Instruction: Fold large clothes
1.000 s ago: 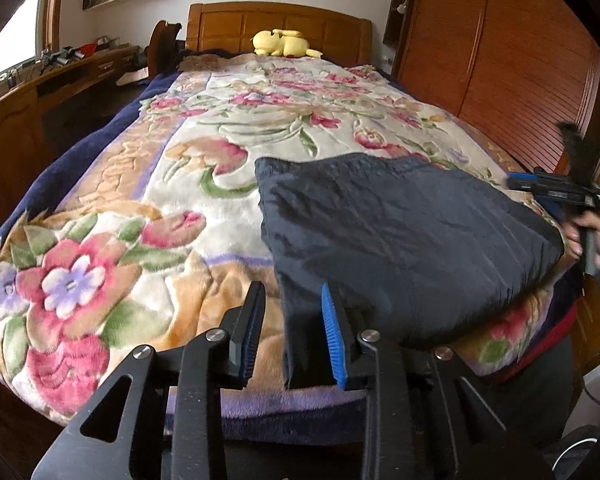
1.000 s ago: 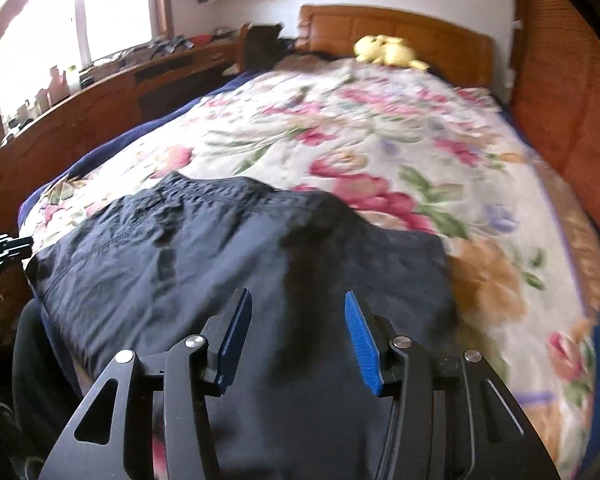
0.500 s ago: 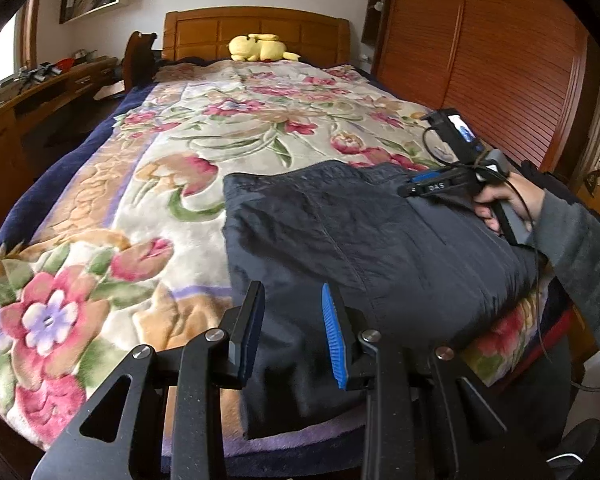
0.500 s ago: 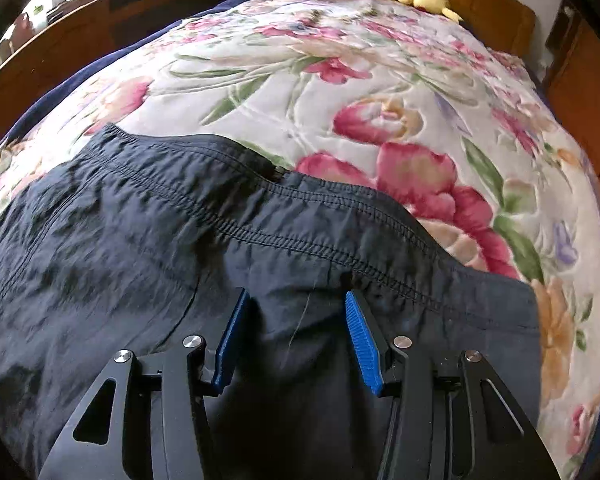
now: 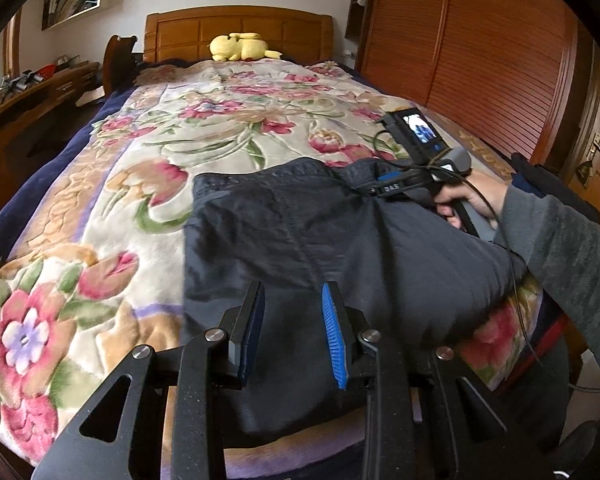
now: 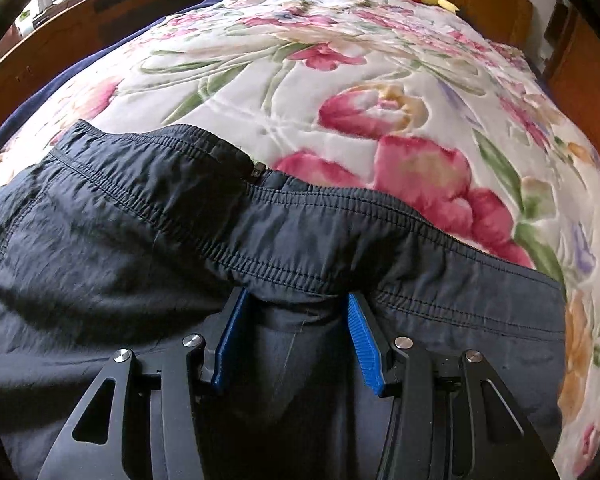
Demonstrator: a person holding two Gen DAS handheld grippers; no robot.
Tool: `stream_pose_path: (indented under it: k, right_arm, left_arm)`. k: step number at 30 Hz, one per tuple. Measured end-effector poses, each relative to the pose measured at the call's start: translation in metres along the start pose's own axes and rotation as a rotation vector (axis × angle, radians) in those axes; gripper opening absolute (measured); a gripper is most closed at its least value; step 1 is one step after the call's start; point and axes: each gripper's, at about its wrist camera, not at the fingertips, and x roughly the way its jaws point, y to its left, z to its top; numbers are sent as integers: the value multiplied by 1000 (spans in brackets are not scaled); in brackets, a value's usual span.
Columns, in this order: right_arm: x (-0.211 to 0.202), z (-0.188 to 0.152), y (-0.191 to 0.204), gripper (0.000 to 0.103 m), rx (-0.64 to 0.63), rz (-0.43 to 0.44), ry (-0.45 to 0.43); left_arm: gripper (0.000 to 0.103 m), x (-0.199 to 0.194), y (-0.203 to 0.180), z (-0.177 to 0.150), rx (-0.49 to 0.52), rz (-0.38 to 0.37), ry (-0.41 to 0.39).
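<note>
Dark navy trousers [image 5: 320, 240] lie spread on the near end of a floral bedspread [image 5: 180, 140], their elastic waistband [image 6: 284, 208] toward the headboard. My left gripper [image 5: 292, 308] is open and empty, hovering over the trousers' near left part. My right gripper [image 6: 294, 308] is open, low on the fabric just below the waistband, with cloth bunched between its blue pads [image 6: 360, 328]. In the left wrist view the right gripper [image 5: 364, 190] rests on the waistband at the right, held by a hand in a grey sleeve.
A yellow plush toy [image 5: 240, 46] lies by the wooden headboard [image 5: 236, 28]. A wooden desk [image 5: 28, 92] runs along the left side. A wooden slatted wardrobe [image 5: 480, 40] stands at the right. The trousers hang over the bed's near edge.
My right gripper has moved forward and down onto the trousers up to the waistband. My left gripper has shifted right, over the near part of the trousers.
</note>
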Motion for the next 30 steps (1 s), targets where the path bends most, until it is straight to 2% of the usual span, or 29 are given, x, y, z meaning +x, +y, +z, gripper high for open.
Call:
stream_pose_path:
  k: [3,7,12,15,19,22,30]
  right_arm:
    - [-13,-4,-1,51,12,0,-25]
    - [-53,-22,-9,51,41,9,-90]
    - [-113,-75,-10,52,-6,11,-153]
    - [-137,-112,-12,52,-21,-4,-158]
    - [-160,-162,-18,52,14,-4,-159]
    - [-170,-193,-25,52,49,-41,-148]
    - [-193,-239,-43,52,120,-72,-142]
  left_arm:
    - [31,2,-13,-1,13,-10,7]
    - [31,4,-25,-1,32,-26,13]
    - [31,11,-40,-2,53,-53,24]
    - [31,18,-50,-1,64,-73,32]
    - [31,25,-67,1,89,-101,39]
    - [31,29,-79,1,107,-122,49]
    - [31,44,-92,-7,129,-129,93]
